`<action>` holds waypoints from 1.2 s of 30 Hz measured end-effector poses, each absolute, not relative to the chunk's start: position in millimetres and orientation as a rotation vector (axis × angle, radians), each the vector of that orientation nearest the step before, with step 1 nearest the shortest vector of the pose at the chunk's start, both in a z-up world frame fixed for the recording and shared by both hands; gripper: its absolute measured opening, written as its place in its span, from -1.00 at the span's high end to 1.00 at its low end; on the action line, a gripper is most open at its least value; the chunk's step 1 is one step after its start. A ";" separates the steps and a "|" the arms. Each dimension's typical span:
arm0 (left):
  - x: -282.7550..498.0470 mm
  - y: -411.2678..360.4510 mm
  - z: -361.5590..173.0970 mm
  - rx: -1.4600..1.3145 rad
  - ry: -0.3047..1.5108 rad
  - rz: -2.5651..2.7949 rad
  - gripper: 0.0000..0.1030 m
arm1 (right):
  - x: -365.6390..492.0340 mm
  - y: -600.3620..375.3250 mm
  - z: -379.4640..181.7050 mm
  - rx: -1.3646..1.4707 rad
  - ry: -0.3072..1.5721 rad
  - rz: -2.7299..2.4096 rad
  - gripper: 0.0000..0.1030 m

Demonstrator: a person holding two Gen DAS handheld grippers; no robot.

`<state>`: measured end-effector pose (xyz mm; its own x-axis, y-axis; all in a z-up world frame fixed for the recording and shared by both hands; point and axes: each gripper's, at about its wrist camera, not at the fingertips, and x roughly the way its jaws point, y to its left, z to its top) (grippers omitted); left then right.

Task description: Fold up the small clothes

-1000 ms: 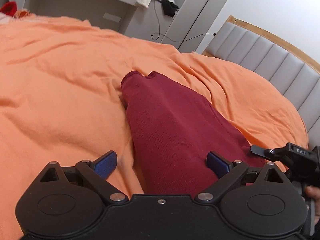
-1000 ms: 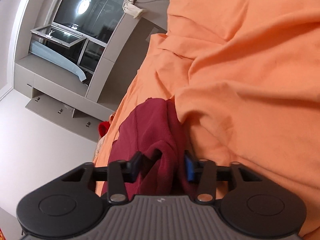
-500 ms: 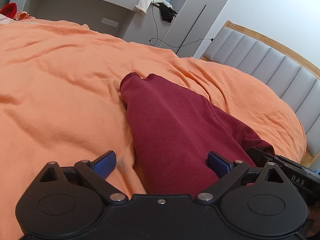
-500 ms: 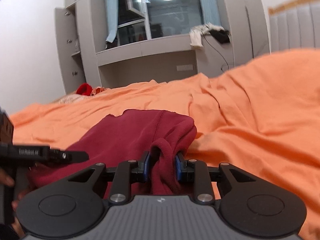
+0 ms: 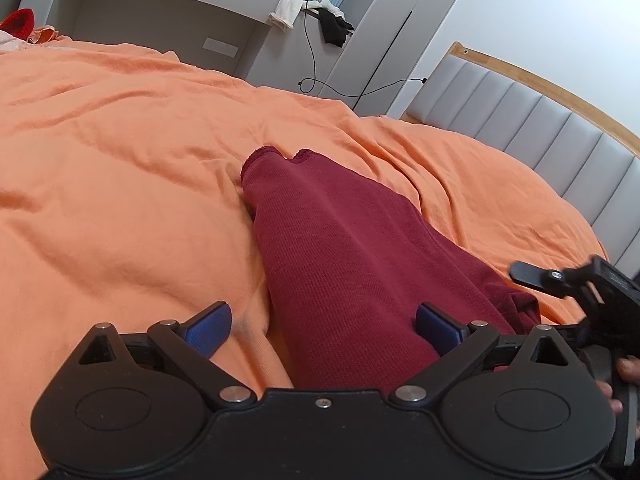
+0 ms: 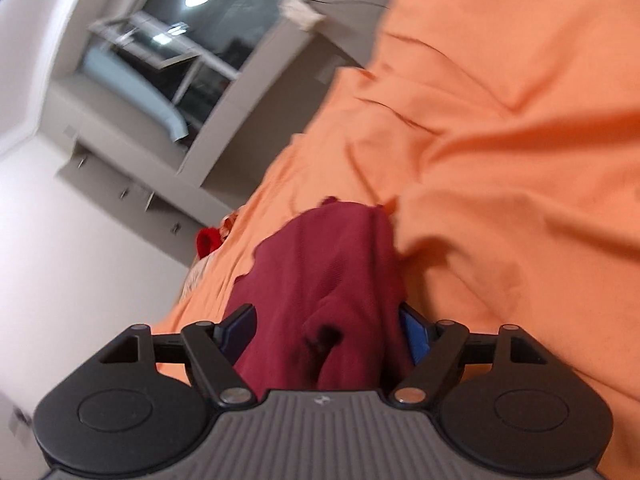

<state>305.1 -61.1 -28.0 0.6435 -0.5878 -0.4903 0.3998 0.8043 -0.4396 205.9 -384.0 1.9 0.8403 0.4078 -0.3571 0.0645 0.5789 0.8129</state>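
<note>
A dark red knitted garment (image 5: 340, 256) lies stretched out on the orange bedcover (image 5: 120, 184), its cuffed end pointing away from me. My left gripper (image 5: 322, 326) is open, its blue pads wide apart over the garment's near end, holding nothing. The right gripper's black body (image 5: 592, 292) shows at the right edge of the left wrist view, by the garment's bunched corner. In the right wrist view, which is tilted and blurred, my right gripper (image 6: 326, 326) has its jaws apart with the red garment (image 6: 332, 264) lying bunched between them.
A grey padded headboard (image 5: 532, 120) with a wooden rim runs along the right. A grey shelf unit (image 5: 248, 20) behind the bed carries white and black cloths and a hanging cable. Red clothes (image 5: 18, 24) lie at the far left.
My right gripper has opened from a tight pinch on the red garment and rolled sideways. The left gripper has stayed open and nearly still.
</note>
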 end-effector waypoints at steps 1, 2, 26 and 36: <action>305.1 -60.9 -27.7 -0.305 0.663 -0.570 -0.95 | 211.0 -386.8 -3.2 0.977 0.569 0.210 -0.55; 305.0 -61.5 -27.4 -0.303 0.663 -0.565 -0.96 | 215.0 -388.2 -8.0 0.999 0.580 0.207 -0.55; 294.0 -66.0 -28.1 -0.263 0.618 -0.501 -0.99 | 214.3 -365.7 -19.3 0.857 0.568 0.121 -0.40; 294.4 -66.4 -28.1 -0.262 0.619 -0.501 -0.99 | 209.4 -358.4 -9.4 0.775 0.546 0.114 0.00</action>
